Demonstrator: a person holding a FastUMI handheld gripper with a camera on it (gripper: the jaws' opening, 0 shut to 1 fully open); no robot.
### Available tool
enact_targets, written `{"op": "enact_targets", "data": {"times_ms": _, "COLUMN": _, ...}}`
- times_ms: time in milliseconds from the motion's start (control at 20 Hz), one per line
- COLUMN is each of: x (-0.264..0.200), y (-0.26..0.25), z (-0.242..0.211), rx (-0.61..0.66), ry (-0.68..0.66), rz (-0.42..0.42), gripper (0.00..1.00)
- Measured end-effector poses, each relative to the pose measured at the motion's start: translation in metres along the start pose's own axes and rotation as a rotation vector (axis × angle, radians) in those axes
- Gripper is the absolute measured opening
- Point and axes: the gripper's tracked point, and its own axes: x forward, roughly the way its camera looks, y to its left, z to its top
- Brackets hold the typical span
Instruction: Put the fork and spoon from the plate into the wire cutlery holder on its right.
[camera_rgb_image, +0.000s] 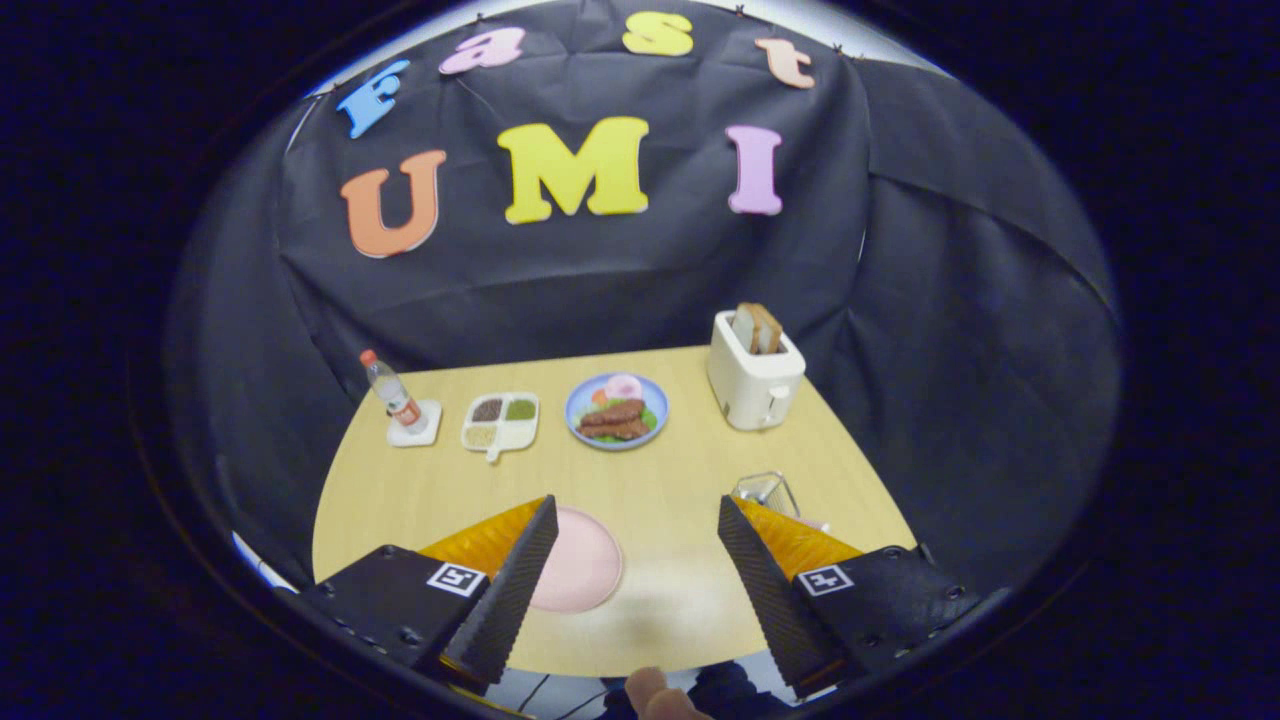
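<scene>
My gripper (637, 520) hangs open above the near part of the wooden table, with nothing between its fingers. A pale pink plate (585, 565) lies on the table just right of the left finger, which hides part of it; the part that shows is bare. The wire cutlery holder (765, 492) stands just beyond the right fingertip, partly hidden by it. I cannot make out a fork or a spoon on the plate or in the holder.
At the back of the table stand a white toaster (753, 380) with bread, a blue plate of food (616, 410), a divided white dish (500, 420) and a small bottle (390, 392) on a coaster. A person's fingertip (655, 695) shows at the near table edge.
</scene>
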Motion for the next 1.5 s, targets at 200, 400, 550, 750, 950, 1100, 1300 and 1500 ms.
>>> {"op": "enact_targets", "data": {"times_ms": 200, "x": -0.045, "y": 0.012, "z": 0.030, "rx": -0.005, "ry": -0.240, "rz": 0.004, "gripper": 0.97}}
{"op": "enact_targets", "data": {"times_ms": 400, "x": -0.087, "y": 0.005, "z": 0.062, "rx": -0.065, "ry": -0.556, "rz": -0.031, "gripper": 0.96}}
{"op": "enact_targets", "data": {"times_ms": 550, "x": -0.105, "y": 0.013, "z": 0.060, "rx": -0.105, "ry": -0.653, "rz": 0.007, "gripper": 0.96}}
{"op": "enact_targets", "data": {"times_ms": 750, "x": -0.095, "y": 0.007, "z": 0.058, "rx": -0.052, "ry": -0.603, "rz": 0.046, "gripper": 0.96}}
{"op": "enact_targets", "data": {"times_ms": 950, "x": -0.091, "y": 0.006, "z": 0.056, "rx": -0.058, "ry": -0.611, "rz": 0.031, "gripper": 0.96}}
{"op": "enact_targets", "data": {"times_ms": 1100, "x": -0.091, "y": 0.008, "z": 0.055, "rx": -0.073, "ry": -0.576, "rz": 0.021, "gripper": 0.96}}
{"op": "enact_targets", "data": {"times_ms": 1300, "x": -0.087, "y": 0.006, "z": 0.051, "rx": -0.064, "ry": -0.544, "rz": 0.019, "gripper": 0.96}}
{"op": "enact_targets", "data": {"times_ms": 1500, "x": -0.088, "y": 0.009, "z": 0.052, "rx": -0.081, "ry": -0.542, "rz": 0.025, "gripper": 0.96}}
